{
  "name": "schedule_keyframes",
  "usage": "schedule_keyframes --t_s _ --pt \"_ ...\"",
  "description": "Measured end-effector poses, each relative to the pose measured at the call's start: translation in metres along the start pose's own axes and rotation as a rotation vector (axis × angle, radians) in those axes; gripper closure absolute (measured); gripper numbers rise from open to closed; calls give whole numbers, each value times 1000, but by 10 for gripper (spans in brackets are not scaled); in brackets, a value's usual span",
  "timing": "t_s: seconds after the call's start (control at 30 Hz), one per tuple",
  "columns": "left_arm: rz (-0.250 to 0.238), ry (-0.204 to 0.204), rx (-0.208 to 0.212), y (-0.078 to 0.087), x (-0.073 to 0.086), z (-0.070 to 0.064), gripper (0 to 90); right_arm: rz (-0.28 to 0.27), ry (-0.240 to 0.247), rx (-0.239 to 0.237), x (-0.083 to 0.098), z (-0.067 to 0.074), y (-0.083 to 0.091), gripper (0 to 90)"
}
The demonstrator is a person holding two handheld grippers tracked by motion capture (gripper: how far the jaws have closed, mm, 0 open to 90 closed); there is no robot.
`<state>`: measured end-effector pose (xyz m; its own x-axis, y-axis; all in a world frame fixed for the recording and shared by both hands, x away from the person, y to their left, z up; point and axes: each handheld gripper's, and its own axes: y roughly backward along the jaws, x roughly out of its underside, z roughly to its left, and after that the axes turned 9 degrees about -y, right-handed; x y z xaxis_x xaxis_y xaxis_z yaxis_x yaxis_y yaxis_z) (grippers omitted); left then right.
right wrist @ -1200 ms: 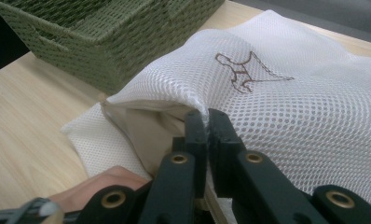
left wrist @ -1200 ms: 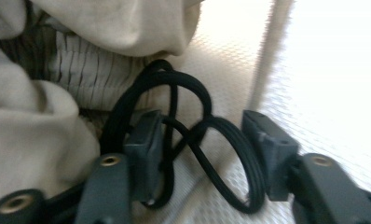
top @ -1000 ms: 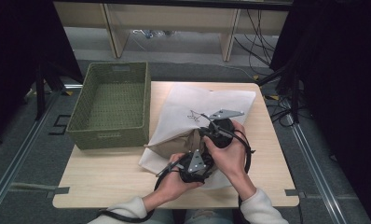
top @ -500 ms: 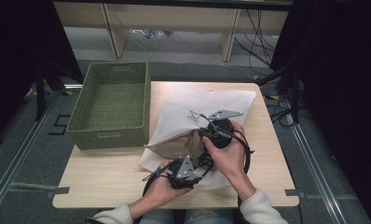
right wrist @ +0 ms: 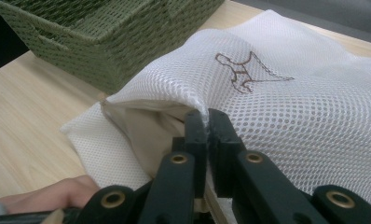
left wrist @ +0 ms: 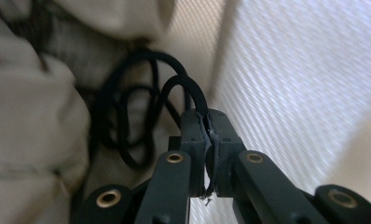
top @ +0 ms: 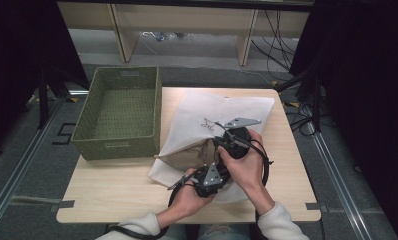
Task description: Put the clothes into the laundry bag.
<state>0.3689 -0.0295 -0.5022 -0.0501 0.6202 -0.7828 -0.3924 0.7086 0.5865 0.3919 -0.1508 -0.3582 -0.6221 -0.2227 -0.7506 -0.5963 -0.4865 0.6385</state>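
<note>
A white mesh bag (top: 222,107) with a brown embroidered mark lies on the table, with beige cloth (top: 194,152) showing inside its mouth. My right gripper (right wrist: 207,116) is shut on the upper edge of the mesh bag (right wrist: 291,107) and holds the mouth lifted over the beige cloth (right wrist: 146,126). My left gripper (left wrist: 207,122) has just been closing, and its pads now pinch a thin edge of the mesh (left wrist: 286,84) near the mouth. In the high view the left gripper (top: 214,176) sits just below the right gripper (top: 218,144), both hands close together.
A green woven basket (top: 119,142) stands empty at the table's left, touching the bag's left side. Bare wooden tabletop (top: 112,185) lies in front of the basket. A black cable (left wrist: 127,116) loops close before the left jaws. Dark curtains flank the table.
The left hand drew back toward the near left, then returned right to the bag's mouth beside the right hand. The right hand and the bag's lifted edge have stayed put.
</note>
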Motion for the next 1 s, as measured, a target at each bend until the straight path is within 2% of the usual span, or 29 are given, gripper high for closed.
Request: schedule_keyframes --t_s 0.03,0.07,0.1,0.13,0.17,0.23,0.27,0.3,0.37,0.4,0.43,0.47,0.5,0.57,0.6,0.63,0.67,0.7,0.73,0.77,0.83,0.87,0.9,1.0 --pt "-1 1 2 -4 -2 2 854 3 -9 1 0 1 0 881" --pt "-6 5 -15 -11 -3 4 853 -5 16 1 0 -1 0 881" --pt "-6 -3 -7 -12 -4 5 853 -5 7 -2 0 -1 0 881" --pt "-36 39 7 -16 -5 3 852 -8 12 1 -1 -1 0 881" --pt "-34 6 -5 -20 -6 2 851 -6 23 4 0 -2 0 881" --pt "-42 7 -3 -23 -8 1 846 0 -22 6 0 0 1 881" --pt "-37 -9 -18 -25 -9 2 842 -2 -9 4 -1 -1 1 881" --pt "-28 -5 -18 -25 -9 2 836 0 -12 6 0 -1 1 881" --pt "-63 19 -34 -31 -8 1 801 -5 7 2 0 -1 0 881" --pt "-29 2 -30 -30 -7 3 774 -8 27 4 -1 -3 0 881" --pt "-44 34 -26 -31 -6 2 737 -5 12 5 -1 -2 1 881" --pt "-19 22 4 -26 -6 5 711 -2 4 4 0 -2 2 881" --pt "-9 22 11 -23 -5 6 682 -9 -19 7 0 0 1 881" --pt "-41 61 23 -19 -4 4 623 -14 -16 11 0 -1 1 881" --pt "-30 48 33 -13 -3 4 607 -5 -15 -5 0 -1 1 881" --pt "-37 42 29 -10 -3 3 589 -3 -36 -5 0 0 1 881" --pt "-41 32 28 -6 -2 2 579 -4 -11 0 0 -1 0 881" --pt "-44 29 21 -3 -1 1 573 2 -8 6 -1 -1 1 881" --pt "-24 -4 26 2 -1 1 573 2 -7 7 -1 -1 1 881" --pt "-43 8 20 3 -1 -2 579 3 -5 5 -1 -1 1 881" --pt "-32 -18 32 7 -1 -3 610 4 -9 2 -1 0 1 881" --pt "-47 -18 21 8 -1 -5 632 4 -8 2 -1 0 1 881" --pt "-41 -28 25 8 -1 -5 658 -3 11 3 -1 -1 0 881" --pt "-50 -21 39 3 -3 -5 717 2 1 4 0 0 0 881"
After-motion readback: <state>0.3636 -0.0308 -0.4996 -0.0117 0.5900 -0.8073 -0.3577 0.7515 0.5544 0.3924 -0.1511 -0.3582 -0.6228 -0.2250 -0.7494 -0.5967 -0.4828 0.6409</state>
